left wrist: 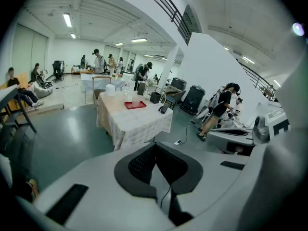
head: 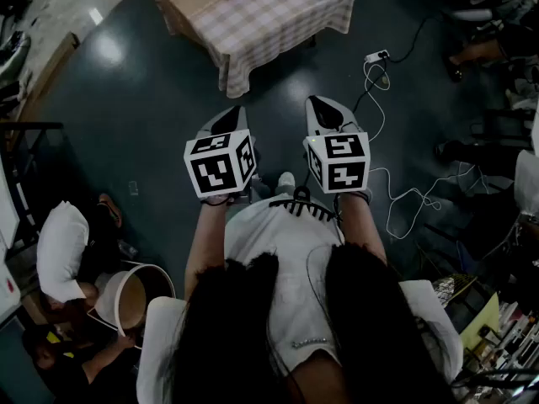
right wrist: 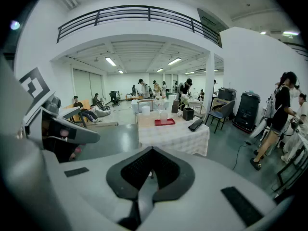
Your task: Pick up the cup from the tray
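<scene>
Standing well back from table [head: 278, 25], set at 12 o'clock in head view. Holds left gripper [head: 227, 123] and right gripper [head: 323, 108] side by side in front of chest, left at 11 o'clock, right at 1 o'clock. Points both toward 12 o'clock, at table, well apart from it. Shows left jaws closed tip to tip in left gripper view, with nothing between them. Shows right jaws likewise pressed together and empty in right gripper view. Finds cup [right wrist: 163, 115] upright on red tray [right wrist: 164, 122], on checked cloth over table, touched by neither gripper. Places black object [right wrist: 196, 124] at 3 o'clock of tray, near table's edge. Puts white power strip [head: 376, 55] on dark floor [head: 126, 99] at 4 o'clock of table. Catches people [right wrist: 281, 114] standing and sitting in background of both gripper views, some beyond table, some off at 3 o'clock.
</scene>
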`<state>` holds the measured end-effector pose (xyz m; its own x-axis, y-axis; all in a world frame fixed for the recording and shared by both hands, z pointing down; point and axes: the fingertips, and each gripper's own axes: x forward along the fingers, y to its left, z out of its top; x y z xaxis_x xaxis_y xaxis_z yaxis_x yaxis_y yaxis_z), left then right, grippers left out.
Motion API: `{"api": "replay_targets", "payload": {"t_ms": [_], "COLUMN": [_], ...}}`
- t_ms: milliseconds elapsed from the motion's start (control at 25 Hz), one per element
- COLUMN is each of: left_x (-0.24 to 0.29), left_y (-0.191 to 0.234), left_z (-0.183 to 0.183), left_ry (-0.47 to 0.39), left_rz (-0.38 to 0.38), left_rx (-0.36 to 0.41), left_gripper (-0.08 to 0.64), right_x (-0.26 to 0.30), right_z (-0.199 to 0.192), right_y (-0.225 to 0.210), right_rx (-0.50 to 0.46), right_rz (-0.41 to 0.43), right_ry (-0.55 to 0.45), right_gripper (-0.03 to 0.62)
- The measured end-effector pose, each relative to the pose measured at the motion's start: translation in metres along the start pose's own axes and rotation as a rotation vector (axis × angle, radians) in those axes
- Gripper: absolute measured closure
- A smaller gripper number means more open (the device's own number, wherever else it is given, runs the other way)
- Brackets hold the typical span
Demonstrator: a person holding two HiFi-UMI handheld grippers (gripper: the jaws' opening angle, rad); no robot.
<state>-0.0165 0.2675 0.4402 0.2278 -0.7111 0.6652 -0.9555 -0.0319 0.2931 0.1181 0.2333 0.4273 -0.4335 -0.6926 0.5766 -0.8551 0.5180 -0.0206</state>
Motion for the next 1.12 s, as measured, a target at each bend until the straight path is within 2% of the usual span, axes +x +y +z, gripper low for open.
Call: {"api": "replay_targets", "payload": {"t_ms": [400,680,840,1120], "left_x": [-0.011,-0.012,-0.009,-0.011], "left_y": [-0.016,-0.034,-0.044,-0.053], "left_z": [-0.009,-0.019,-0.024,-0.027], "left_ry": [-0.018,-0.021,-0.015,-0.036], "left_rz": [0.015,0.033,0.033,0.084], "left_rx": [-0.008,-0.017,-0.033,-0.061], "left_gripper": [0.554,0.552,0.554,0.554], "right_x": [-0.016,-0.026,-0.028,-0.035], "right_z": [-0.008,-0.022,-0.029,-0.025], "right_y": [-0.006,-0.017,-0.029,-0.042], "right_rx": [-0.005,0.040,0.012,0.058], "right_rz": [0.016,0.067,0.066,0.134], "right_ry": [-0.006,0.005,0.022,-0.019], "right_gripper": [0.586,0.583,0.581,0.501]}}
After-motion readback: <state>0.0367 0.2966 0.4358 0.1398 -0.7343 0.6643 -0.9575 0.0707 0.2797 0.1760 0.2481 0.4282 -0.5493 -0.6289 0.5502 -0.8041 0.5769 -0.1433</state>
